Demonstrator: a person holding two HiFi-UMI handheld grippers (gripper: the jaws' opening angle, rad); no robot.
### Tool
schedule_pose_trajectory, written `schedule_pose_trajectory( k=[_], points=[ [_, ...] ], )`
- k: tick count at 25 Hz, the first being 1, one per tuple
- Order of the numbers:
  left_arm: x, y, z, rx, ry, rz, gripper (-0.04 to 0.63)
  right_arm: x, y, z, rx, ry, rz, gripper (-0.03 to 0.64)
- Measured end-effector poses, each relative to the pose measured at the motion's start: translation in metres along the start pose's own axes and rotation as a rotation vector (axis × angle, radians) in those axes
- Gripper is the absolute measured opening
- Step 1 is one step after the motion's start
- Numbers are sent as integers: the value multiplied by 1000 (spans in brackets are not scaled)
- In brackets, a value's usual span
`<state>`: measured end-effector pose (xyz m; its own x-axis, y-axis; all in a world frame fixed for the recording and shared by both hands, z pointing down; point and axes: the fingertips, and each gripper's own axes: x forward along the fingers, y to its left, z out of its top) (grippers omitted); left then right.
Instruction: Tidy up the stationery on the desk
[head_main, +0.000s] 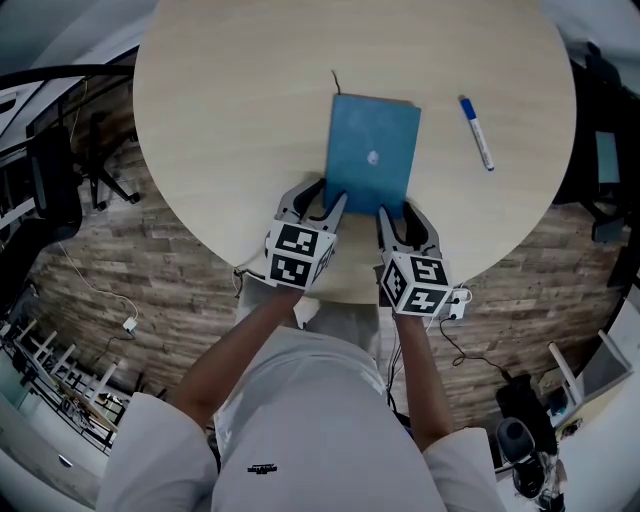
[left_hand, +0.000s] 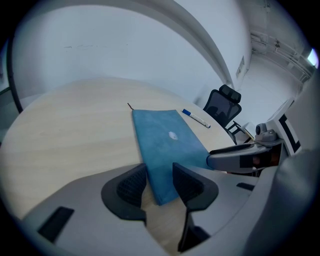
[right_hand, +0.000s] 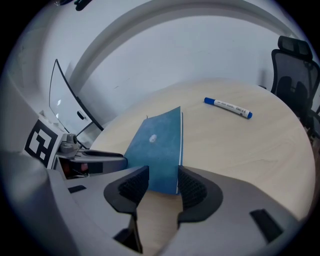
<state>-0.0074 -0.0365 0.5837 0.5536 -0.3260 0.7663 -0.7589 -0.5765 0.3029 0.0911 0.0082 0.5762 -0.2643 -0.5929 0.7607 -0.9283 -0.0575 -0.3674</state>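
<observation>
Status: early stage. No stationery item is lifted or stowed.

- The blue notebook (head_main: 372, 155) lies closed and flat on the round table (head_main: 220, 120), on the side towards the operator, turned slightly off square.
- The marker pen (head_main: 476, 132) lies loose on the table to the right of the notebook, well apart from it. Neither tool is near it.
- The left gripper (head_main: 318, 200) sits at the notebook's near left corner. Its jaws stand apart with that corner lying between them, and the pads (left_hand: 131, 186) do not appear to press on the cover.
- The right gripper (head_main: 397, 212) sits at the notebook's near right corner. Its jaws are at full spread with the corner between them, and nothing is clamped.

Assessment: the notebook is framed by both tools at its near edge but held by neither — it may be placed already or about to be squared up. The pen remains to be brought over to the notebook. No tray or holder is visible in any view.
</observation>
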Motion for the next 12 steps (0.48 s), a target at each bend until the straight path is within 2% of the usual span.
schedule_pose_trajectory(
  k=[12],
  points=[
    [-9,24,2,49,9,8,172,5,30,-13,17,27,39,176]
  ],
)
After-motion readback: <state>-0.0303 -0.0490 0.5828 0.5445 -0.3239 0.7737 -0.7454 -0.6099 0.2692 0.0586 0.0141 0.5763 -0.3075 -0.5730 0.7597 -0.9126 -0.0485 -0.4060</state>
